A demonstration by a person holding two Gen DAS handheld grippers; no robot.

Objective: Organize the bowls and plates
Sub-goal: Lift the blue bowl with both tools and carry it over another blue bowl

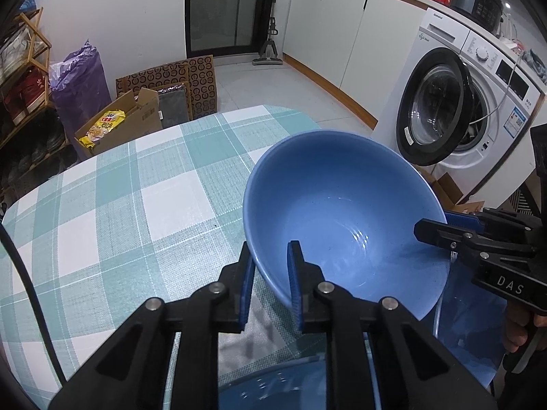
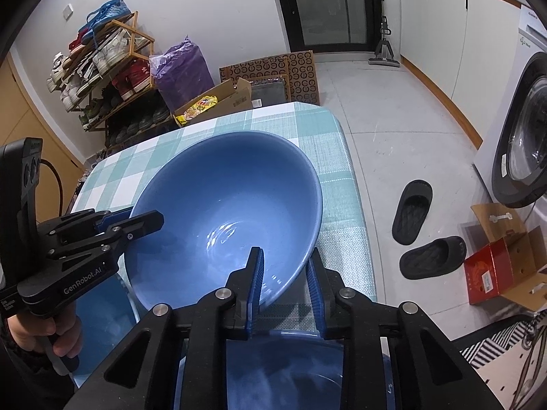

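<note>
bowl [image 1: 342, 212] | we clamp its rim in both: left gripper [image 1: 271, 287], right gripper [image 2: 287, 287] | checked surface [image 1: 102, 205] ahead | washing machine [image 1: 461, 102] beyond, right

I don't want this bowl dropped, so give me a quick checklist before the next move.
1. Left gripper pinches the blue bowl rim: ok.
2. Right gripper pinches the opposite rim: ok.
3. Bowl empty: ok.
4. Bowl level: not ok, it looks tilted.
5. Free space on the checked tablecloth beyond the bowl: ok.
6. What the blue item below the bowl is: cannot tell.
</note>
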